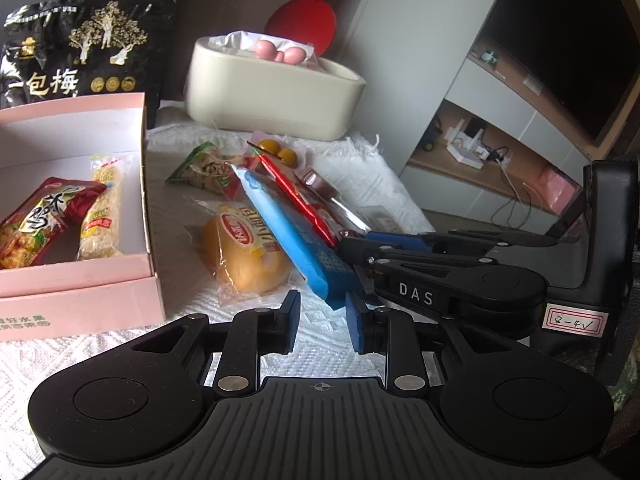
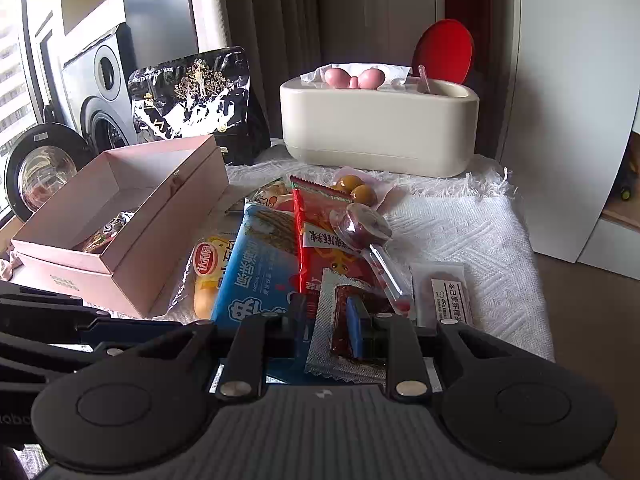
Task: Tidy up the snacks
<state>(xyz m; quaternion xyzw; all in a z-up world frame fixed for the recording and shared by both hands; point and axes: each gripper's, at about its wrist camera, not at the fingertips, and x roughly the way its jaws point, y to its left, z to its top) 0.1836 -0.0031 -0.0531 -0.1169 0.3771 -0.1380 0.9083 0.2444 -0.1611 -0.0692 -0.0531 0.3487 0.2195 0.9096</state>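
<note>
The right gripper [image 2: 326,316] had clamped a clear-wrapped dark snack [image 2: 352,320] at lower centre (left gripper [image 1: 322,320] ajar, empty); carrying it to the pink box [image 2: 160,216] seemed next.

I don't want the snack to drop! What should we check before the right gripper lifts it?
1. Right gripper shut on silver pack: ok.
2. Only that pack gripped: cannot tell; blue pack lies close beside it.
3. Pink box open, with room left: ok.
4. Left gripper empty, jaws apart: ok.
</note>
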